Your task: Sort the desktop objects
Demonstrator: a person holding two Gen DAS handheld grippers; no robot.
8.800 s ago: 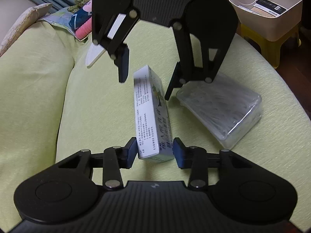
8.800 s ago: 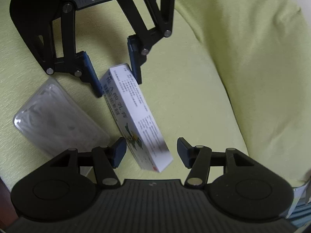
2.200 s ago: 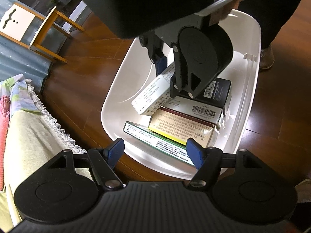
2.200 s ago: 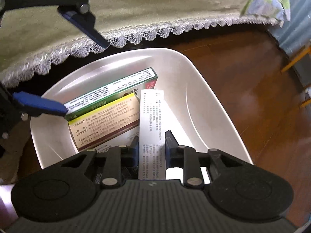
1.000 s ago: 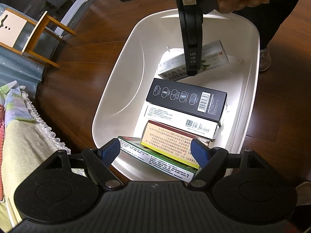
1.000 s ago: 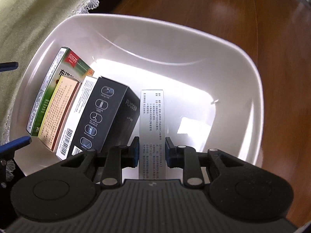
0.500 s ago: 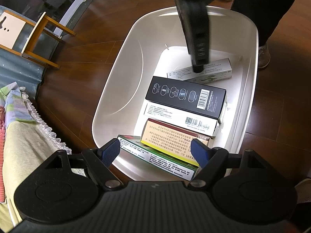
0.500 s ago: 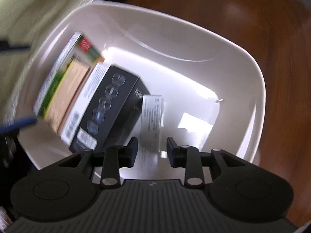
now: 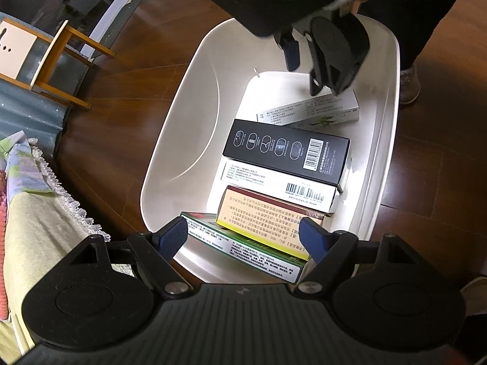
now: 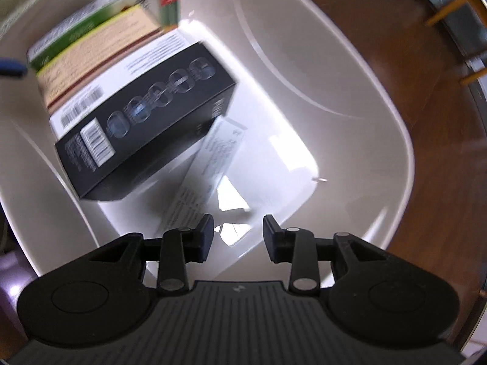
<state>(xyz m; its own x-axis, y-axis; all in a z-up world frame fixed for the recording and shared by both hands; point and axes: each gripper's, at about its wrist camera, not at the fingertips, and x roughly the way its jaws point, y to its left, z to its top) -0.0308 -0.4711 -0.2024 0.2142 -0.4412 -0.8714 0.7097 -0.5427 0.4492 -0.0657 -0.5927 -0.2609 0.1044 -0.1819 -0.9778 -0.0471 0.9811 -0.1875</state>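
A white bin is seen on the wooden floor, with five boxes laid inside it. The white medicine box is found on the bin's bottom at the far end, one corner tucked under the black box; a white barcoded box, a tan box and a green box are stacked behind it. The right gripper is held just above the white medicine box with its fingers spread and nothing between them. The left gripper is kept wide apart over the near rim, empty.
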